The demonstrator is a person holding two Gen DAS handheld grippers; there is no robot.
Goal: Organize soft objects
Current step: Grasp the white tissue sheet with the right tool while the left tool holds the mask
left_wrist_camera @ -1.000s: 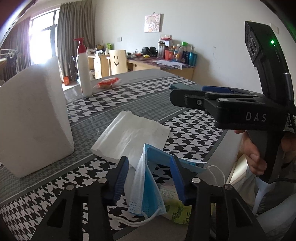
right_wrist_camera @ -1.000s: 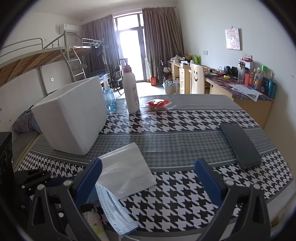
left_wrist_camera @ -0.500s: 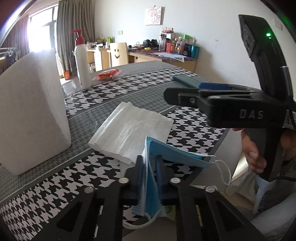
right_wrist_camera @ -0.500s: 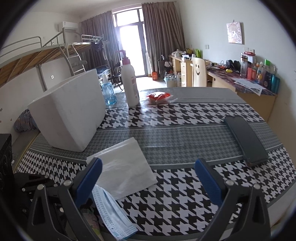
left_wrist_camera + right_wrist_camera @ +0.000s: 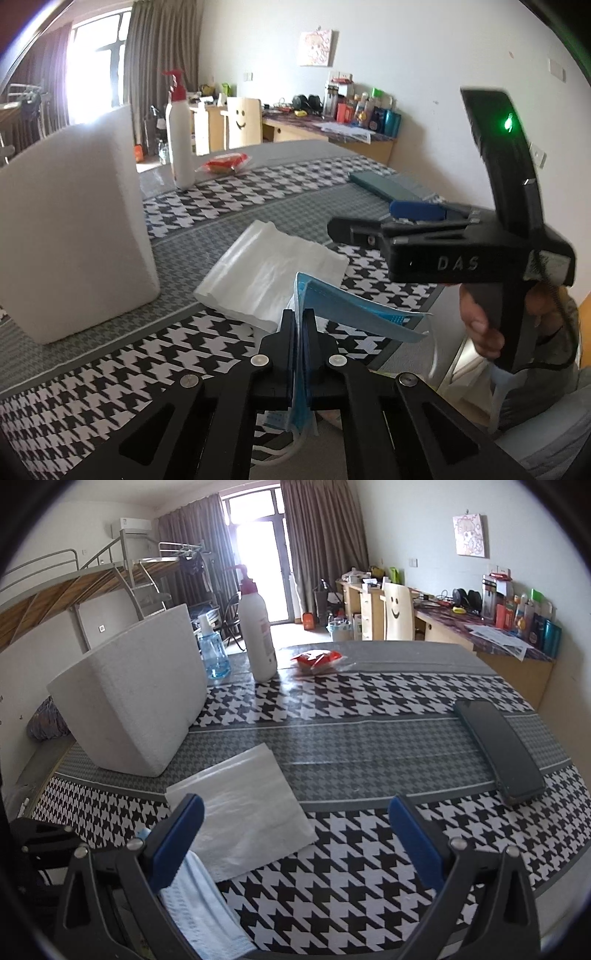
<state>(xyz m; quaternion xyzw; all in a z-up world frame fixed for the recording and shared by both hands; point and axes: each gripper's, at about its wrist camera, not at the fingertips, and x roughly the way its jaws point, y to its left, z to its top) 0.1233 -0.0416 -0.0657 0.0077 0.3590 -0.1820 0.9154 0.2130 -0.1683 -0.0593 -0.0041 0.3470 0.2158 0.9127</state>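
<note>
Biggest thing here is the table (image 5: 369, 746), covered in a black-and-white houndstooth cloth with grey bands. On its left side sits a white foam box (image 5: 136, 698), tipped a bit on its base. Behind that is a tall white pump bottle (image 5: 256, 631) with a red top, upright, and a small blue bottle (image 5: 212, 651) just beside the box. A dark flat phone-like slab (image 5: 498, 749) lies on the right, long axis running away from the camera toward the near edge. A red snack packet (image 5: 317, 659) sits near the pump bottle.

Closer in, a folded white tissue (image 5: 273, 269) lies flat on the cloth near the front edge.

The blue face mask (image 5: 332, 302) is at the near table edge, just in front of the tissue and overlapping it in the left wrist view. It stands on edge, its long axis running off to the right, ear loops dangling below.

The left gripper (image 5: 299, 321) is clamped tight on the mask's left end. The right gripper (image 5: 295, 834) has its blue pads spread wide with nothing between them, hovering over the cloth; the hand (image 5: 480, 321) holding it shows in the left view.
</note>
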